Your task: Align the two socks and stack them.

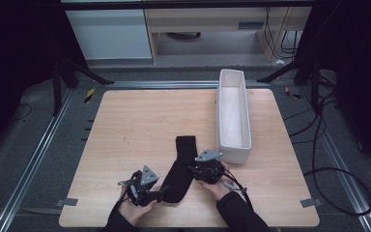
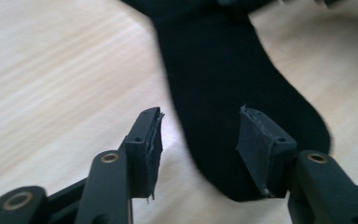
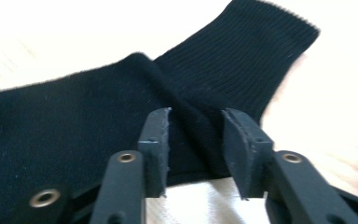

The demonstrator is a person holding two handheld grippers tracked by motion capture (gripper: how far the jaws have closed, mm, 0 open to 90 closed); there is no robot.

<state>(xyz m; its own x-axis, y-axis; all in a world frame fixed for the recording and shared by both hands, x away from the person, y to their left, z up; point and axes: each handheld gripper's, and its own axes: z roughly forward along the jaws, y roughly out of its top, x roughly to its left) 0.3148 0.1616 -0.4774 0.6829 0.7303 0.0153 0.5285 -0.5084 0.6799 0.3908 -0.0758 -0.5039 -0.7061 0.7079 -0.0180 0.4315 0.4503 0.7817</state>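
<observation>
A black sock (image 1: 181, 166) lies flat on the wooden table (image 1: 140, 121), cuff toward the far side and toe toward the near edge. My left gripper (image 1: 162, 190) sits at the toe end. In the left gripper view, the left gripper (image 2: 200, 140) is open, and the rounded toe of the sock (image 2: 223, 84) lies between its jaws, clear of the pads. My right gripper (image 1: 194, 170) is at the sock's right edge near the heel. In the right gripper view, the right gripper (image 3: 196, 147) straddles a fold of the sock (image 3: 98, 102), with its pads not pressing on it.
A long white box (image 1: 233, 116) stands open-topped on the right side of the table, just beyond my right gripper. Bare wood stretches to the left and the far side of the sock. Metal rails and cables run along the floor around the table.
</observation>
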